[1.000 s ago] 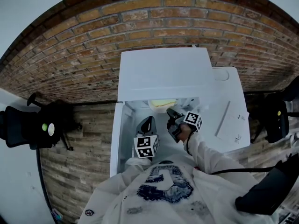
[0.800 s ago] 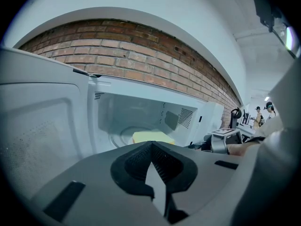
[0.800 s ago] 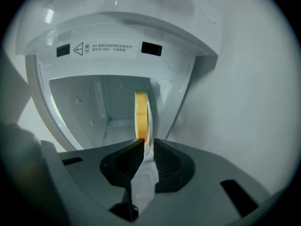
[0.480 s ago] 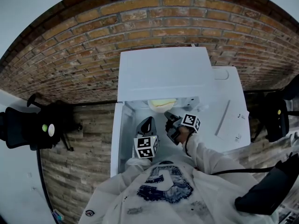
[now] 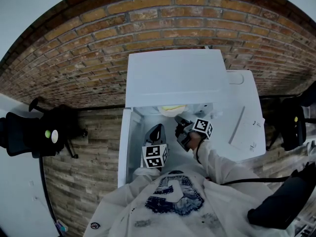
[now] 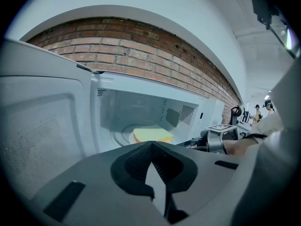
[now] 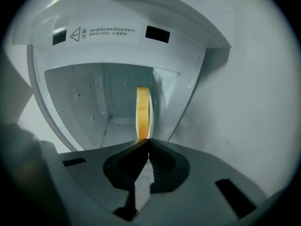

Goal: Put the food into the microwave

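The white microwave [image 5: 173,75] stands with its door [image 5: 124,147] swung open to the left. A slice of yellow food [image 6: 153,135] lies on a white plate [image 6: 123,136] in the cavity. From above only the plate's front edge [image 5: 172,108] shows at the opening. My right gripper [image 5: 178,119] is at the opening, rolled on its side and shut on the plate's near rim. In the right gripper view the food [image 7: 142,112] stands edge-on just beyond the closed jaws [image 7: 147,141]. My left gripper [image 5: 157,128] hangs shut and empty before the open door, left of the right gripper [image 6: 214,139].
The microwave stands on a white table [image 5: 244,100] against a brick wall [image 5: 74,58]. A sheet of paper [image 5: 247,132] lies on the table to the right. A black chair [image 5: 29,132] stands on the wood floor at the left, another [image 5: 292,122] at the right.
The plate showed further out of the opening half a second ago and now sits deeper inside. The right gripper shifted slightly with it. The left gripper has not moved.
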Tool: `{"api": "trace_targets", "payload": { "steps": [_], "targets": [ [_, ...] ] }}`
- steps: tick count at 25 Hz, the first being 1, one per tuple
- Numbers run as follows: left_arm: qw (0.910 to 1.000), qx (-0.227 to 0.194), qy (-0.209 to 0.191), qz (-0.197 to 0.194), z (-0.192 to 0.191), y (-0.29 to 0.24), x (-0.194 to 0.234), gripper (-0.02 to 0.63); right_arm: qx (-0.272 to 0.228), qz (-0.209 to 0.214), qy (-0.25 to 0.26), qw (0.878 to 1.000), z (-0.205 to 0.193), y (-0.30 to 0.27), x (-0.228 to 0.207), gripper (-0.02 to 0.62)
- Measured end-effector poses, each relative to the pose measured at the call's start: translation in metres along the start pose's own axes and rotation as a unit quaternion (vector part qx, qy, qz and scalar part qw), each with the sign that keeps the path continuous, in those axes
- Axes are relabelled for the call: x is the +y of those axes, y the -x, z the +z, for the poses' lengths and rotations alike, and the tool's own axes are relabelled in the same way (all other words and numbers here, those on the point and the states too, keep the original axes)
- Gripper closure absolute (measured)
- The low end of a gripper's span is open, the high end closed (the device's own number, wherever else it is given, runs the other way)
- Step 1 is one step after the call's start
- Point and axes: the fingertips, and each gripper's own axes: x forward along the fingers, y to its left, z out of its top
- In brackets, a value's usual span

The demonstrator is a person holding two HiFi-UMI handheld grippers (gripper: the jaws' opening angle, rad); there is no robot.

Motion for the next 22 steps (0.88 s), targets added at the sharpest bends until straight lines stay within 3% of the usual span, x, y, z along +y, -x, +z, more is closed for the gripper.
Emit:
{"api": "trace_targets", "payload": {
  "steps": [22],
  "targets": [
    [0.9999, 0.010, -0.005, -0.008, -0.003, -0.003, 0.005, 0.598, -0.008, 0.007, 0.002, 1.000, 0.013, -0.028, 0.009, 0.580]
  ]
}}
